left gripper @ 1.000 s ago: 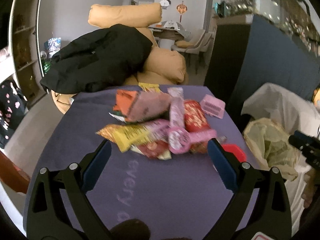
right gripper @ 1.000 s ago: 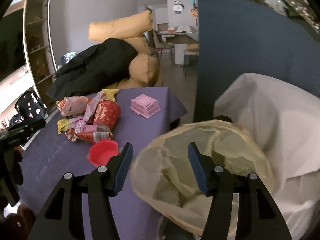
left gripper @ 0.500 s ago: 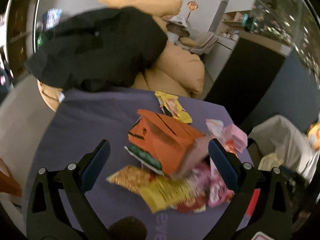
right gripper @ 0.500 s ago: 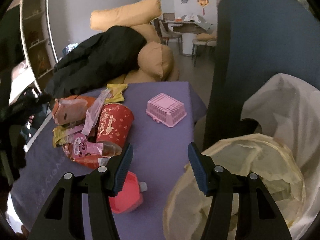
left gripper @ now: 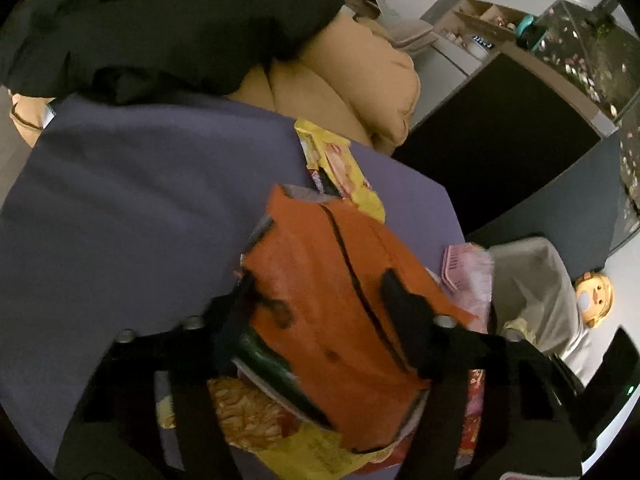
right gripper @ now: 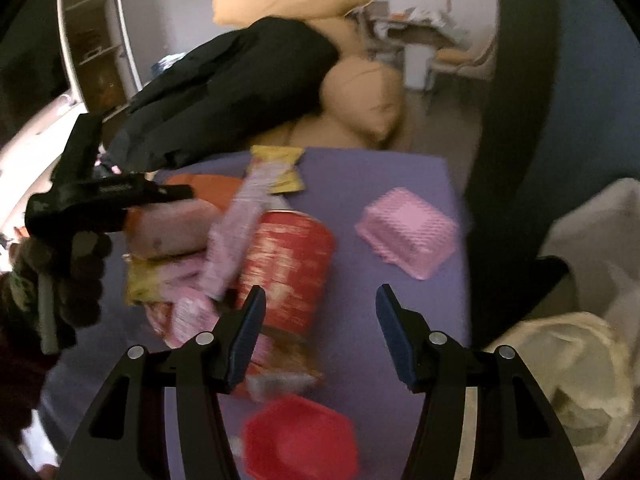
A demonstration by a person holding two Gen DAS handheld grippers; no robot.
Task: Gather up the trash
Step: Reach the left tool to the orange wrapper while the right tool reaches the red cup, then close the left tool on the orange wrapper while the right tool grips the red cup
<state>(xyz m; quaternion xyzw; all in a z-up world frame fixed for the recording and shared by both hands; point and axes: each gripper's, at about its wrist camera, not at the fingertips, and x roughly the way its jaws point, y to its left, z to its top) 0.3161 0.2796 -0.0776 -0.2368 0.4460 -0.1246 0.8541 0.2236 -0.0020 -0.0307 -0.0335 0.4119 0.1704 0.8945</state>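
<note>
My left gripper [left gripper: 320, 300] is down over the heap of wrappers; its jaws have just been closing and now sit against both sides of the crumpled orange foil snack bag [left gripper: 340, 300], pinching it. Just beyond its tips lies a flat yellow wrapper [left gripper: 340, 168] on the purple tablecloth [left gripper: 140, 200]; below the orange bag, a yellow chip packet [left gripper: 256, 412].

My right gripper [right gripper: 320, 312] hangs spread with nothing between the fingers. Just ahead of its left finger lies a red printed paper cup [right gripper: 292, 264] on its side, with a pale pink wrapper [right gripper: 236, 232] across it. Ahead to the right sits an upturned pink plastic basket [right gripper: 408, 232]. Under the jaws, a red plastic lid [right gripper: 300, 440]. Far right, the cream-lined trash bag [right gripper: 572, 372] stands open.
</note>
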